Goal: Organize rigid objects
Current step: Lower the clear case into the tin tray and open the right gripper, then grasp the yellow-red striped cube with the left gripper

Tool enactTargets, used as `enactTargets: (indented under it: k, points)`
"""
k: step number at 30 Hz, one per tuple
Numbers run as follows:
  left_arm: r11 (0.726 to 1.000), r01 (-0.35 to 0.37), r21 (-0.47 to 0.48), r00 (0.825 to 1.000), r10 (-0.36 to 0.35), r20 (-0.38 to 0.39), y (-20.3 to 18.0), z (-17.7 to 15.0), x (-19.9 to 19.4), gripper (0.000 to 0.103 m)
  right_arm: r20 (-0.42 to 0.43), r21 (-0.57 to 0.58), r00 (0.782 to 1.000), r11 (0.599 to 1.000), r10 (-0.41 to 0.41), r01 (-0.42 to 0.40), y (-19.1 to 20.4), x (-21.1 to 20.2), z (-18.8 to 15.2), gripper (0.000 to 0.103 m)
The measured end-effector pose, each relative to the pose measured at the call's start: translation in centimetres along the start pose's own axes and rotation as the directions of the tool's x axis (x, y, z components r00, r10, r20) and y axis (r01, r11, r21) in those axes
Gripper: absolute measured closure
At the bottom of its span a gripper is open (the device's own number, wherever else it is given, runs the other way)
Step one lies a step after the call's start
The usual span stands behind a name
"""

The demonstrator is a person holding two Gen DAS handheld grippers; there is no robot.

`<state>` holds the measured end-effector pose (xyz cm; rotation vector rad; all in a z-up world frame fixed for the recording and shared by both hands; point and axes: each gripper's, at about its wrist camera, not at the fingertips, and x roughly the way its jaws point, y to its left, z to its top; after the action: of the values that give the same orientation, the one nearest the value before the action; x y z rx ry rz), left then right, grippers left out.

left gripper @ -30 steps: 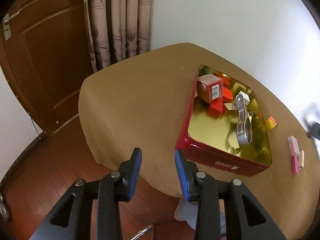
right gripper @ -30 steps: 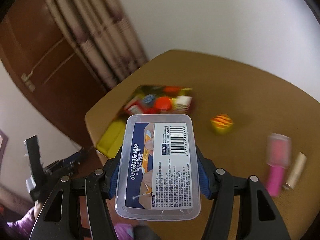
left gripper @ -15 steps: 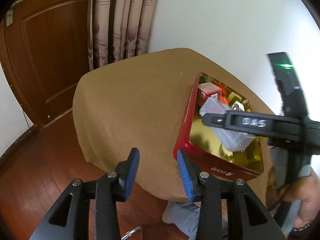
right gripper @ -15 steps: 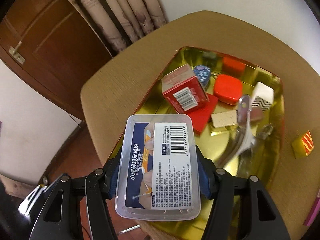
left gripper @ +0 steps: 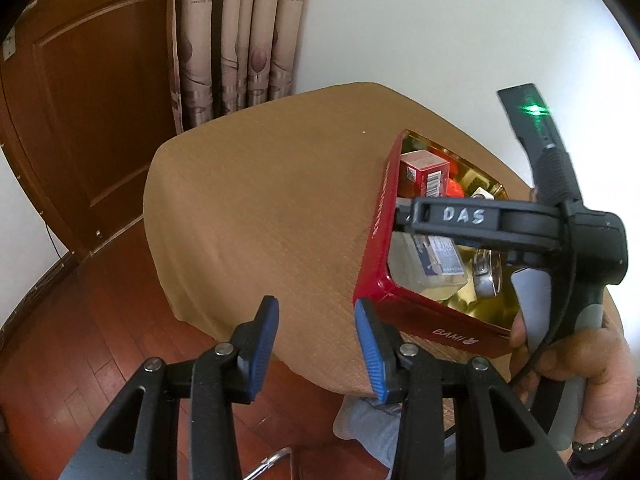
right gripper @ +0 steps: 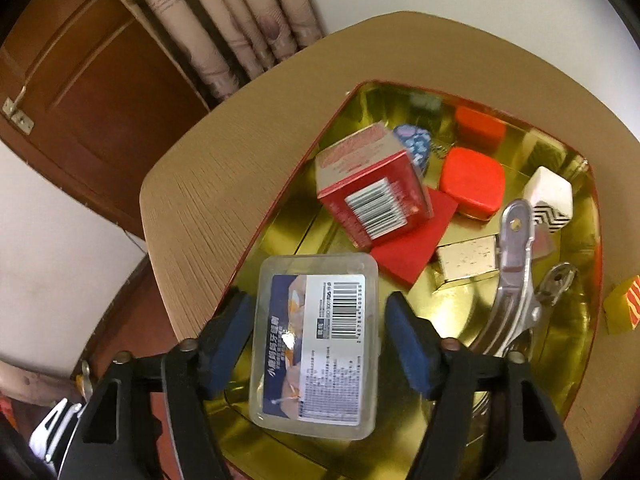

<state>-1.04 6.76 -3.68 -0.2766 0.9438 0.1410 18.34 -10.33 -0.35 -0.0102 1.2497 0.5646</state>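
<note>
Fingers (right gripper: 236, 344) of right gripper (right gripper: 318, 336) spread, clear plastic box (right gripper: 316, 348) released inside tin (right gripper: 280, 216); left gripper (left gripper: 316, 336) spread, empty.

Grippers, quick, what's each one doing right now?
Left gripper: open, holding nothing.
Right gripper: open, fingers clear of the clear plastic box over the gold tin tray.

A brown table (left gripper: 260, 216) stands near patterned curtains (left gripper: 236, 36) and a wooden door (left gripper: 88, 100)
</note>
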Motion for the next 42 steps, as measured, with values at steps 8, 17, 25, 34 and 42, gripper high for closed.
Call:
enactTargets:
  k: [8,17,25,34,42]
  points:
    - [0.998,-0.029,0.048,0.999,0.028,0.023,-0.7,-0.4,-0.2,0.063,0.185,0.042,0.981,0.996,0.065,-0.074,-2.7,-7.4,-3.0,0.031]
    - [0.987,-0.038,0.157,0.997,0.026,0.077,-3.3,-1.1,-1.5,0.063,0.321,0.335,0.861,0.898,-0.394,0.286,-18.5,-18.7,-16.5,0.020]
    - [0.960,0.034,0.278,0.992,-0.067,0.110,-7.9,-2.1,-3.0,0.063,0.102,0.492,0.635,0.594,-0.765,0.636,-31.7,-23.8,-26.7,0.020]
    - [0.853,0.226,0.470,0.972,-0.231,-0.048,-21.6,0.1,-2.6,0.051,0.089,0.629,0.692,0.579,-0.716,0.519,-37.6,-25.7,-30.5,0.010]
    - [0.743,0.129,0.657,0.992,-0.102,-0.079,-34.1,2.3,3.7,0.050,0.146,0.624,0.739,0.641,-0.658,0.447,-37.4,-25.4,-30.5,0.008]
